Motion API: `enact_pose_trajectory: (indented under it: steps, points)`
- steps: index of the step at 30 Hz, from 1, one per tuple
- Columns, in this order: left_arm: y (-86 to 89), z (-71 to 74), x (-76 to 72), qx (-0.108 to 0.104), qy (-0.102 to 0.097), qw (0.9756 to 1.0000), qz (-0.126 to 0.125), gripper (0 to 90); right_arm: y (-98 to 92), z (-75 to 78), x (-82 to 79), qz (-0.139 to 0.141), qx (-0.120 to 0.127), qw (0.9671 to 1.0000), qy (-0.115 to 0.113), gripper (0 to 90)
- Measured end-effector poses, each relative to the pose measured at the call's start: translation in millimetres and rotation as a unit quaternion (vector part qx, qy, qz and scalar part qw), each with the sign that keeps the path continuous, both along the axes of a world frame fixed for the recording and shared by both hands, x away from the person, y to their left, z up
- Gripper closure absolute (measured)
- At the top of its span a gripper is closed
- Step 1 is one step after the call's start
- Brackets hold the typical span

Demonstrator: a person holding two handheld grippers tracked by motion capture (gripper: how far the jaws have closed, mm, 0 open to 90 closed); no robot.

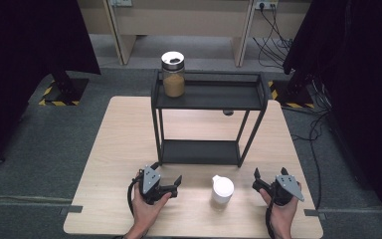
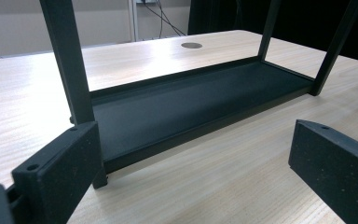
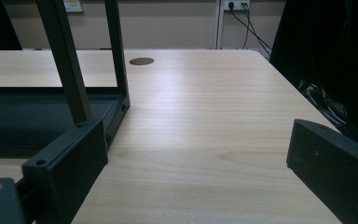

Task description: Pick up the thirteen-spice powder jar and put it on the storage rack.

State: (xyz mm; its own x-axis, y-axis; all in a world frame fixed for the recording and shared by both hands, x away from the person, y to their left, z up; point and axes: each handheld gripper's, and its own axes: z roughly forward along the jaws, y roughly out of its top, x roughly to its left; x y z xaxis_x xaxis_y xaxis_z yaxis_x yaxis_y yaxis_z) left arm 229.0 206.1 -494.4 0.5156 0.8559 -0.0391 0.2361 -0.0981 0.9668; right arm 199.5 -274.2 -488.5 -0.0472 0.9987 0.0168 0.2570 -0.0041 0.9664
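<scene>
A black two-tier metal rack (image 1: pixel 214 99) stands in the middle of the wooden table (image 1: pixel 114 154). On its top shelf, at the left end, sits a glass jar (image 1: pixel 173 74) of brown powder with its mouth uncovered. A white round lid (image 1: pixel 223 189) lies on the table in front of the rack, between the two hands. My left gripper (image 1: pixel 167 173) rests left of the lid, open and empty, facing the rack's lower shelf (image 2: pixel 191 102). My right gripper (image 1: pixel 256 179) rests right of the lid, jaws apart with nothing between them.
The rack's lower shelf (image 1: pixel 199 152) is bare, and its right front post (image 3: pixel 67 65) stands close ahead of my right gripper (image 3: pixel 196 149). A round cable hole (image 3: pixel 141 61) sits in the table behind the rack. Cables (image 1: pixel 308 134) trail on the floor at the right.
</scene>
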Motion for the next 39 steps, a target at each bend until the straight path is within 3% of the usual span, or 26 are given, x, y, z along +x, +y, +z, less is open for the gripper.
enact_pose_trajectory:
  steps: [4,10,18,25,27,28,29,31,32,39]
  points:
    - [0.8,0.5,1.1,-0.001,0.003,1.0,-0.002,2.0,-1.5,1.8,-3.6,-0.007,0.019,0.9998,-0.007,5.1]
    - [0.0,0.7,1.0,0.0,0.003,1.0,0.0,2.0,-0.8,19.2,-19.4,0.029,0.046,0.997,-0.054,4.7]
    - [0.6,0.9,1.5,-0.002,0.005,1.0,-0.001,2.0,8.7,38.6,-33.2,0.099,0.07,0.9878,-0.097,4.4]
    - [0.4,0.9,1.2,-0.001,0.004,1.0,0.0,2.0,18.0,48.4,-42.2,0.174,0.051,0.9753,-0.126,4.1]
    - [0.4,1.0,1.6,-0.001,0.005,1.0,-0.001,2.0,19.9,48.6,-43.4,0.196,0.044,0.971,-0.129,4.1]
    - [0.4,1.0,1.6,-0.001,0.005,1.0,-0.001,2.0,19.9,48.6,-43.4,0.196,0.044,0.971,-0.129,4.1]
    - [0.2,0.9,1.3,0.0,0.004,1.0,-0.001,2.0,21.8,47.3,-43.5,0.21,0.041,0.9686,-0.126,4.1]
    - [0.1,0.8,1.1,0.0,0.004,1.0,-0.001,2.0,22.8,46.4,-43.5,0.218,0.038,0.9674,-0.124,4.1]
    - [0.4,0.7,1.0,-0.001,0.003,1.0,0.0,2.0,25.3,44.4,-43.3,0.231,0.031,0.9652,-0.118,4.1]
    - [0.6,0.7,0.7,0.0,0.003,1.0,-0.001,2.0,32.4,36.4,-43.4,0.254,0.012,0.963,-0.09,4.8]
